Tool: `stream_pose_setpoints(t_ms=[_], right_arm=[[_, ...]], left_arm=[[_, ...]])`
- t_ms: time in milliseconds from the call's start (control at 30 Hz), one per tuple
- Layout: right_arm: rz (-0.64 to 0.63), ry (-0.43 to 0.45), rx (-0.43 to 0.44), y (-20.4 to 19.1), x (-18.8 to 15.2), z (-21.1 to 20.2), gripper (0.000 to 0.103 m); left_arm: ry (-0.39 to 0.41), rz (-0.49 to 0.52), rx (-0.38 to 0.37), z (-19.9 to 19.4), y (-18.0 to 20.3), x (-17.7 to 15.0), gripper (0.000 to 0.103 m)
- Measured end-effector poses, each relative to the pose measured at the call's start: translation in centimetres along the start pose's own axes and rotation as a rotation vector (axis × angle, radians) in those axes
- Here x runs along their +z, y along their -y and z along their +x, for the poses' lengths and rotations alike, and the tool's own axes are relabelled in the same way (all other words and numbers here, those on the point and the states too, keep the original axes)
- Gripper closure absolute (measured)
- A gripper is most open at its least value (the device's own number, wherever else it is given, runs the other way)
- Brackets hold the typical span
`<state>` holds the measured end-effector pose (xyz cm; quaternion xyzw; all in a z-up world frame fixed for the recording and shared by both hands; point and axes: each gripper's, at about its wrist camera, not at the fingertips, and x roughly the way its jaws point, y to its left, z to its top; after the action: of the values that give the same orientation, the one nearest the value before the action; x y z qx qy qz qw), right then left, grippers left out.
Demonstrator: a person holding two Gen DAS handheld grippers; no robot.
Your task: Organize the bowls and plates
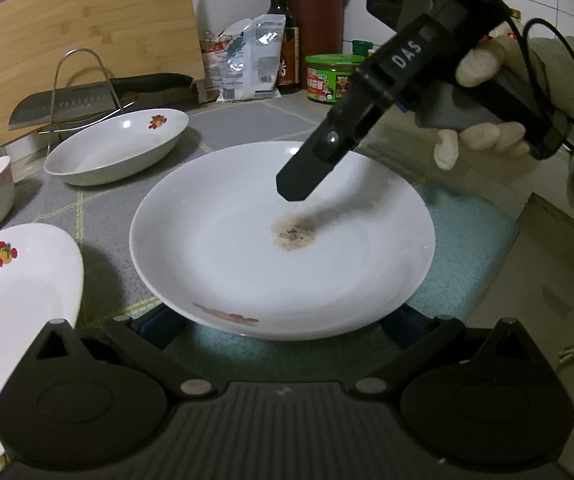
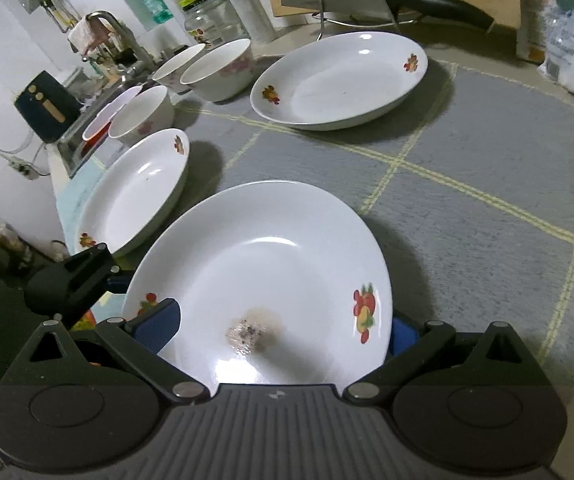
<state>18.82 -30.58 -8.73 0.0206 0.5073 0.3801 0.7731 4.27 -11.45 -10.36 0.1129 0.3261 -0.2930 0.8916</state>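
Observation:
A white plate (image 1: 247,264) with fruit prints and a brown stain in its middle lies on the mat in front of both grippers. My left gripper (image 1: 279,322) is open at the plate's near rim, and the rim hides both blue pads. My right gripper (image 2: 279,326) is also open and straddles the opposite rim. Its left pad (image 2: 159,320) lies over the plate and its right pad (image 2: 401,332) sits behind the rim. In the left wrist view one right finger (image 1: 299,178) hangs over the plate, held by a gloved hand (image 1: 483,136).
An oval plate (image 2: 339,80) stands behind and another plate (image 2: 135,192) lies to the left. Three bowls (image 2: 219,70) cluster near the sink (image 2: 75,140). A knife (image 1: 67,106) rests on a wire rack before a cutting board (image 1: 95,32). Bottles and a green can (image 1: 329,78) line the wall.

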Motion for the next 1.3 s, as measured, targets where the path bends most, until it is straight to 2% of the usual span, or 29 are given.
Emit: stream_pose_setpoints(t_ms=[400,833,1000,1300], right_arm=[[0.061,-0.035,0.073,1.1,0.9,-0.2,0.000],[0.031,-0.053,0.037,0.8,0.8,-0.5,0.004],[0.021,-0.035,0.021,0.7,0.9,-1.4,0.004],[0.027,0.028,-0.044,2.2,0.7,-4.0,0.004]], left_arm=[[-0.018,0.012,-0.003,0.1,-0.1,0.3,0.000],[-0.058,0.027,0.002,0.3,-0.1,0.9,0.001],[-0.059,0.019,0.002,0.3,-0.3,1.7,0.001],[-0.039,0.080,-0.020,2.4,0.2,4.1,0.001]])
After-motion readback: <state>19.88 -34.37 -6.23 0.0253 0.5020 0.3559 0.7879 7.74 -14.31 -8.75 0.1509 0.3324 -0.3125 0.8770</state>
